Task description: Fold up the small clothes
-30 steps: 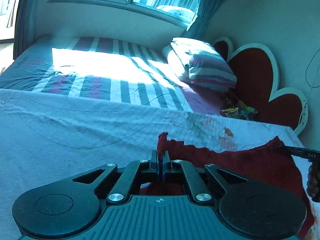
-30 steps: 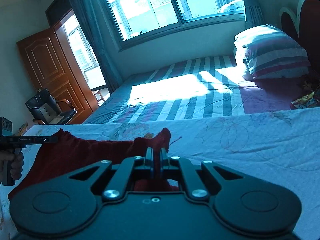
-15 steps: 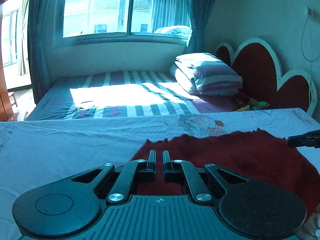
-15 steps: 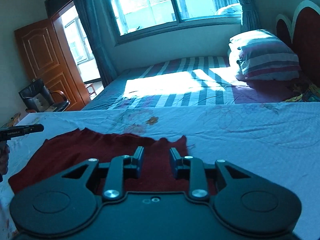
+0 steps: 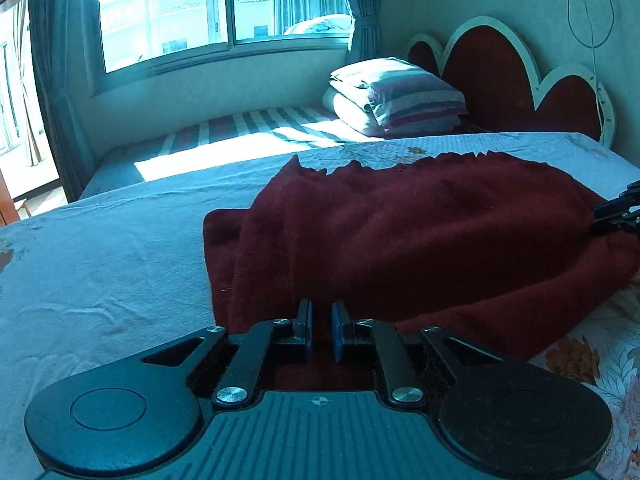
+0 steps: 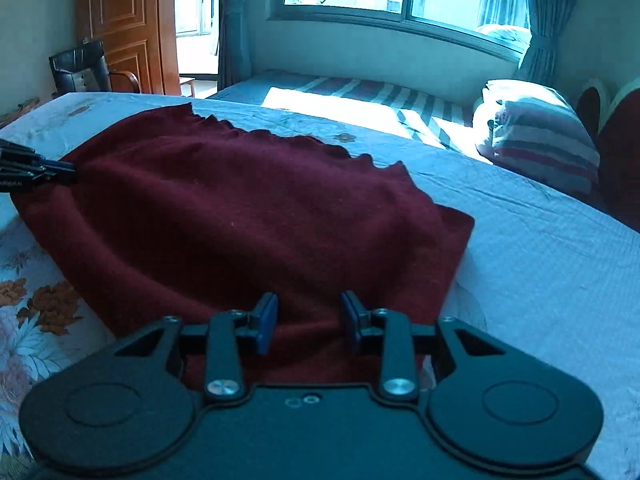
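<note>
Done: we see the dark red knit garment [image 5: 400, 240] doubled over once on the bedsheet [image 5: 100, 264].
Left: further folds, we judge.
Left gripper [image 5: 321, 330]: jaws just parted slightly, empty.
Right gripper [image 6: 308, 322]: jaws just opened wider, gripping nothing.

Striped pillow [image 5: 400, 96], window [image 5: 224, 12] — wooden door [image 6: 124, 20]; chair [image 6: 80, 70]

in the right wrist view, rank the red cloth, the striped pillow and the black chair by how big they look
1. red cloth, by far the largest
2. striped pillow
3. black chair, smallest

The cloth lies nearest the camera, so this tells looks, not true size.
</note>
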Demonstrator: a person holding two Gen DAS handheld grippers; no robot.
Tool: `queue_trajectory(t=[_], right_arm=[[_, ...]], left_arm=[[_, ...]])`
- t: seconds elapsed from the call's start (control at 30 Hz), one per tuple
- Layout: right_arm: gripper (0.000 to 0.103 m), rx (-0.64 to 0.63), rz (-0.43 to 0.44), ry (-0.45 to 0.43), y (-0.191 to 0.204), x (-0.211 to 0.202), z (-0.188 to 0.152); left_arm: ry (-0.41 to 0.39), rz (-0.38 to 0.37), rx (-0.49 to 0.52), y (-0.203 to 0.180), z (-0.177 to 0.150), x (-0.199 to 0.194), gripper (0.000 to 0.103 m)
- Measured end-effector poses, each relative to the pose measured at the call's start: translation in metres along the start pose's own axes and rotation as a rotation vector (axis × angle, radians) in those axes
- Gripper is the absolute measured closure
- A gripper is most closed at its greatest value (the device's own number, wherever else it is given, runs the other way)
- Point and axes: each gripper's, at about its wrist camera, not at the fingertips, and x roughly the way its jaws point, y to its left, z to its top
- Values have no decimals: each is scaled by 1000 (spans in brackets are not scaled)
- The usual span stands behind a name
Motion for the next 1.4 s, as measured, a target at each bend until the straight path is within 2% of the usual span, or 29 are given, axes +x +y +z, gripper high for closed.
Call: queue_trajectory(t=[0.03,0.07,0.13,0.17,0.2,0.23,0.33,0.37,0.43,0.5,0.57,0.63,0.7,0.8,0.83,0.87,0.9,0.97,1.07,1.13,1.23,1.27,1.3,1.33,1.37,1.4], right_arm=[[67,13,-23,19,0,-3,3],[65,27,-49,16,-1,-11,6],[63,145,-24,-67,-13,-39,3],[63,238,5,-87,-28,-51,-4],[63,294,13,-90,-36,-59,-10],[60,340,15,-91,-43,-65,-17],[62,437,60,-67,-55,-70,-40],[62,447,85,-59,-55,-68,-46],[63,447,107,-43,-50,-63,-51],[66,443,125,-17,-48,-55,-53],[69,432,148,-3,-42,-50,-53],[69,408,163,-11,-36,-52,-55],[70,401,165,6,-34,-47,-55],[88,402,187,17,-37,-44,-55],[91,387,184,27,-36,-42,-54],[92,362,179,31,-34,-43,-53],[93,347,180,32,-33,-44,-51],[94,330,173,18,-35,-49,-49],[95,312,153,-15,-44,-63,-45],[96,298,132,46,-48,-50,-52],[95,325,148,37,-53,-45,-57],[94,319,144,41,-52,-45,-57],[90,316,136,47,-51,-46,-56],[79,327,125,44,-52,-49,-55],[72,352,96,14,-56,-58,-55],[69,361,62,-15,-58,-67,-54]], left_arm=[[-16,44,-25,2,2,-10,90],[-42,49,-67,8,2,-22,87],[-72,41,-156,26,-5,-42,55],[-77,58,-182,32,-11,-48,25],[-86,62,-184,36,-15,-53,20],[-91,51,-187,39,-19,-57,20],[-51,-15,-199,42,-25,-52,20],[-33,-21,-183,40,-26,-49,23],[5,-34,-161,38,-28,-42,34],[51,-44,-150,37,-30,-35,57],[61,-84,-173,39,-33,-33,63],[72,-93,-183,39,-35,-29,63],[83,-116,-189,38,-37,-24,74],[90,-116,-174,36,-40,-19,77],[89,-124,-181,38,-40,-18,82],[89,-149,-199,41,-39,-18,98],[87,-165,-216,46,-38,-19,98],[69,-152,-150,48,-34,-28,98],[124,-148,-113,58,-40,-23,98],[119,-158,-103,59,-39,-21,98],[126,-135,-84,53,-35,-21,96],[117,-121,-88,53,-34,-25,89],[109,-91,-106,56,-34,-30,58],[99,-40,-119,59,-33,-36,46],[38,32,-134,63,-31,-50,36],[-13,28,-155,66,-27,-61,36]])
